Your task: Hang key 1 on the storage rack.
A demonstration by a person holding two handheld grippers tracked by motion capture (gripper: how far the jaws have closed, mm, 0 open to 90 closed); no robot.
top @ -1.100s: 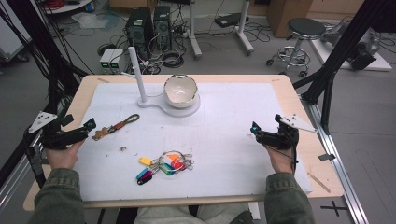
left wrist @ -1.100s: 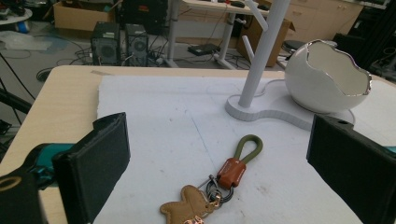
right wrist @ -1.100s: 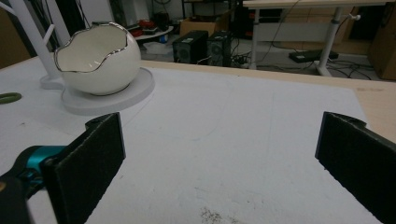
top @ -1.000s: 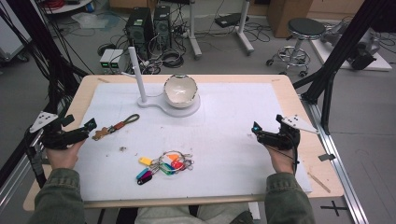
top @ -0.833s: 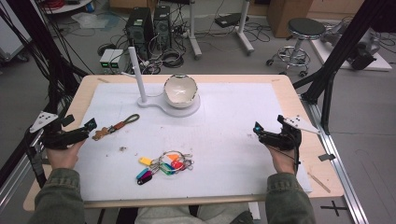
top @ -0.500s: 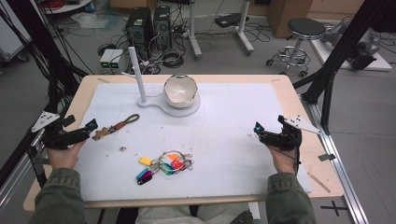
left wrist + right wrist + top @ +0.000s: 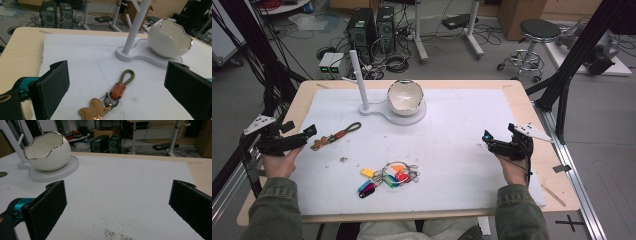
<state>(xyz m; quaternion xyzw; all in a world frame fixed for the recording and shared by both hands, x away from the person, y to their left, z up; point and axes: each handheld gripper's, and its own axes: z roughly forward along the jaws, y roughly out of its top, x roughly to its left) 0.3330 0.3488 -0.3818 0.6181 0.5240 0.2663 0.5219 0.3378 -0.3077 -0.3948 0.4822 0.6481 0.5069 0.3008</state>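
In the high view, you are holding the left gripper (image 7: 287,141) over the left edge of the white mat (image 7: 452,150), its tips pointing at the brown leather keychain (image 7: 334,136) lying just beside them; your hand is covering most of the gripper body, so the jaw gap is hard to read here. Your right gripper (image 7: 503,145) is hovering near the mat's right edge, with bare mat stretching wide between it and the bunch of coloured key tags (image 7: 387,177) near the front. In the left gripper view, your jaws are standing spread wide, and the keychain (image 7: 110,96) is lying between them on the mat, its bear-shaped tag cut off by the bottom edge; the white stand (image 7: 140,32) and the egg-shaped bowl (image 7: 170,37) are sitting well beyond it. In the right gripper view, your jaws are also standing spread wide over open mat (image 7: 125,202), holding nothing, with the bowl (image 7: 47,151) far off at upper left and the table (image 7: 200,170) edge showing at right.
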